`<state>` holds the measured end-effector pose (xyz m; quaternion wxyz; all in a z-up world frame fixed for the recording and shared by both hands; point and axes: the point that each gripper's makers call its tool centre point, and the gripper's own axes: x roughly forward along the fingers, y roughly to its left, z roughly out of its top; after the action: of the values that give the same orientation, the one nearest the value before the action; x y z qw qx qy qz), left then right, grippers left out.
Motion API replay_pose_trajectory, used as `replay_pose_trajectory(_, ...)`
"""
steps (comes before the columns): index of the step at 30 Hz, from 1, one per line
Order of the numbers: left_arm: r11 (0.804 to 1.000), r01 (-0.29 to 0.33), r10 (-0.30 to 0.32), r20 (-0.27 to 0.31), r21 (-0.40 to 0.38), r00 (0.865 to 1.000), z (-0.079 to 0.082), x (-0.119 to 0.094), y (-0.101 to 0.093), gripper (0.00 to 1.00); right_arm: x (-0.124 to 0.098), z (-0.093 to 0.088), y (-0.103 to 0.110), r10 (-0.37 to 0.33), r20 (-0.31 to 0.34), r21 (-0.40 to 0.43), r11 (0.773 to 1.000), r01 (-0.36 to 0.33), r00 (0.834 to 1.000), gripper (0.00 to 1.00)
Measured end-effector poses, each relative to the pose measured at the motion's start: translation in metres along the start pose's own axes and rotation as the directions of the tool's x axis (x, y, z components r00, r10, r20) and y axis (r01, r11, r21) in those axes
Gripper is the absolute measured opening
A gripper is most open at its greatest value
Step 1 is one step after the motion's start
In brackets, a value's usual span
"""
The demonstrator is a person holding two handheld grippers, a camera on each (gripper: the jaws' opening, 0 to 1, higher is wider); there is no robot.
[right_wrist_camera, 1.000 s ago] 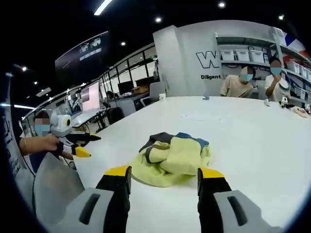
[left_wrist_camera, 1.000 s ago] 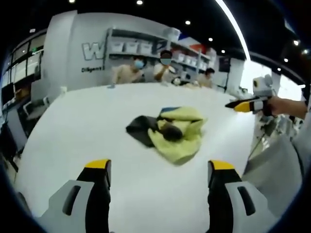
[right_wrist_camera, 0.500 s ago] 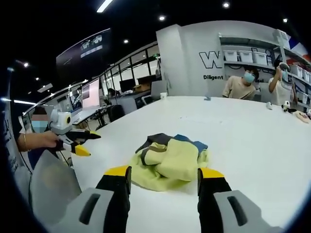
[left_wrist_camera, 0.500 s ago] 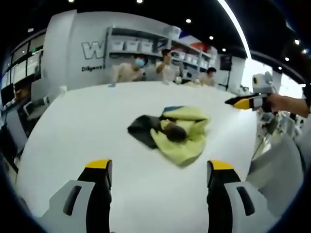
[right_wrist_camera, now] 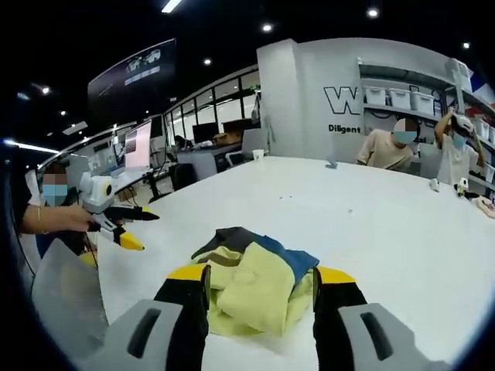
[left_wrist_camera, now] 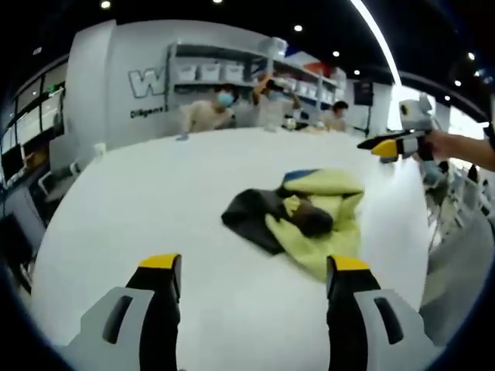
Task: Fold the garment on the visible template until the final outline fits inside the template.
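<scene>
The garment (left_wrist_camera: 305, 224) lay crumpled mid-tabletop (left_wrist_camera: 139, 201), soft and limp (likely light, prone to bunching), best taken at a yellow hem edge. Left gripper (left_wrist_camera: 247, 267) and right gripper (right_wrist_camera: 259, 277) had jaws wide apart, holding nothing.

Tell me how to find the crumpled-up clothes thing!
Look at the big white table that spreads out in front of the people sitting by the shelves. Lying on it is one rumpled garment. It is mostly pale yellow, with a dark part on one side and a bit of blue, the sole colourful heap on the white top.
</scene>
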<state>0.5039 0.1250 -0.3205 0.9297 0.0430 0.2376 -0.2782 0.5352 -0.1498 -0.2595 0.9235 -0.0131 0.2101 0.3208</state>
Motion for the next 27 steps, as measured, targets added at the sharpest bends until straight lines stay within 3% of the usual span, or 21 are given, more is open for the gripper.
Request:
replay_pose_trajectory(4,0.995,-0.079,0.079,0.002,0.055,0.997,0.003,0.012,0.018,0.68,0.018,0.006,-0.009,-0.001,-0.004,-0.007,1.0,0.0,1.0,0.46)
replay_pose_trajectory(8,0.995,-0.073,0.074,-0.025,0.069,0.997,-0.003,0.031,0.028,0.67,0.037,0.005,-0.02,-0.008,-0.028,-0.002,1.0,0.008,1.0,0.44)
replay_pose_trajectory(12,0.994,-0.072,0.071,0.011,0.084,0.997,0.004,0.048,0.035,0.63,0.057,-0.002,-0.034,-0.031,-0.076,0.003,1.0,0.031,0.997,0.39)
replay_pose_trajectory(21,0.99,-0.056,0.058,-0.012,0.128,0.998,0.013,0.086,0.05,0.58,0.092,-0.023,-0.062,-0.078,-0.154,0.007,0.997,0.08,0.985,0.32)
replay_pose_trajectory(25,0.99,-0.031,0.036,-0.031,0.135,0.999,0.01,0.101,0.047,0.57,0.103,-0.033,-0.075,-0.121,-0.184,0.013,0.992,0.125,0.975,0.33)
replay_pose_trajectory(27,0.988,-0.015,0.022,-0.042,0.153,0.999,0.01,0.106,0.04,0.54,0.106,-0.041,-0.078,-0.134,-0.23,0.004,0.99,0.139,0.964,0.32)
